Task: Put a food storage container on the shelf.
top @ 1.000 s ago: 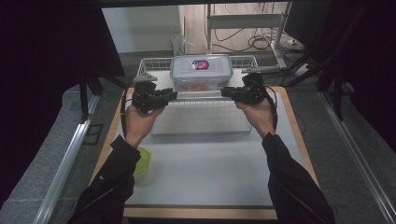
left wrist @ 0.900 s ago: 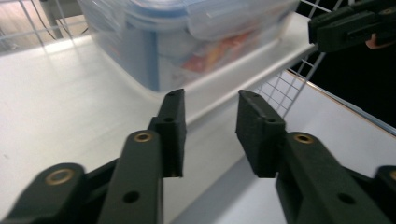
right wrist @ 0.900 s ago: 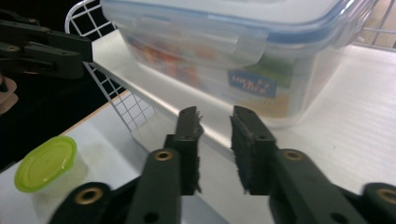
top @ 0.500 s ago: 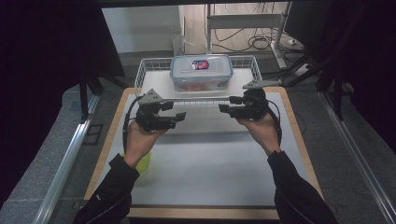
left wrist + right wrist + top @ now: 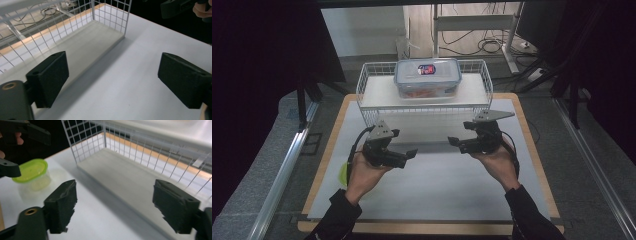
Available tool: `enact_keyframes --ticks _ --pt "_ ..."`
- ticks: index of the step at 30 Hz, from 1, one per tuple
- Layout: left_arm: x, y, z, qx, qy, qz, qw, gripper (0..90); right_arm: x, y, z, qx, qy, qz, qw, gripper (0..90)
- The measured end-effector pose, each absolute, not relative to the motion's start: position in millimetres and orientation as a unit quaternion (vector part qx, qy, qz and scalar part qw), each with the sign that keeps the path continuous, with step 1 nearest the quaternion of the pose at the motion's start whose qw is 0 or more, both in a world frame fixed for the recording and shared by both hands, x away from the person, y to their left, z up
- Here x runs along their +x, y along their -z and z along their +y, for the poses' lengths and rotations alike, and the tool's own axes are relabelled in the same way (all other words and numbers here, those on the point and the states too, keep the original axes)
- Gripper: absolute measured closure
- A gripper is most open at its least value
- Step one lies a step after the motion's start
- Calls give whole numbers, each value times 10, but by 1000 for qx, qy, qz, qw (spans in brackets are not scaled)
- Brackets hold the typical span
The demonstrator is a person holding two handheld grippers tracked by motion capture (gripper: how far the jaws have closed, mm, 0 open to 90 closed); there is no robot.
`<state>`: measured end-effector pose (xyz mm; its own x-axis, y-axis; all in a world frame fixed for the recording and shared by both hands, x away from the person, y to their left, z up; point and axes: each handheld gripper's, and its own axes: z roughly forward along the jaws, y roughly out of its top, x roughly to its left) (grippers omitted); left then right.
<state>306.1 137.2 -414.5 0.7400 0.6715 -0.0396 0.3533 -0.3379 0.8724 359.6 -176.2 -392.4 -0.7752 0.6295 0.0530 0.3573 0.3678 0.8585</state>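
Bench (image 5: 437, 175), white top with wooden edge, fills the lower centre of the high view. Rack (image 5: 424, 92), white wire, two levels, stands at the far end of the bench, upper centre of that frame. Box (image 5: 427, 77), clear with a blue-rimmed lid and a label on top, sits on the rack's upper level, central, with both grippers well apart from it and below it in the frame. Left gripper (image 5: 409, 152), held in a hand at lower left of centre, points toward the middle of the bench; its jaws have just been opening and stand wide, with only bare bench between them in the left gripper view. Right gripper (image 5: 453, 142), held in a hand at lower right of centre, faces the left one across a gap; its jaws have likewise just been opening and stand wide, nothing between them. Cup (image 5: 33, 173), clear with a green lid, stands on the bench at the left of the right gripper view, beside the left hand.
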Motion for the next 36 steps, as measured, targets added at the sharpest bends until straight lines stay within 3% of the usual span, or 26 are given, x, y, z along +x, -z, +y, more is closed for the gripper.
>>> enact_keyframes --ticks 14,36 --pt "2680 4509 1395 807 -164 314 473 25 3206 4271 -1823 292 -477 820 120 24" --pt "2281 5036 1325 821 -167 301 455 23 2715 4859 -2070 313 -446 829 124 74"
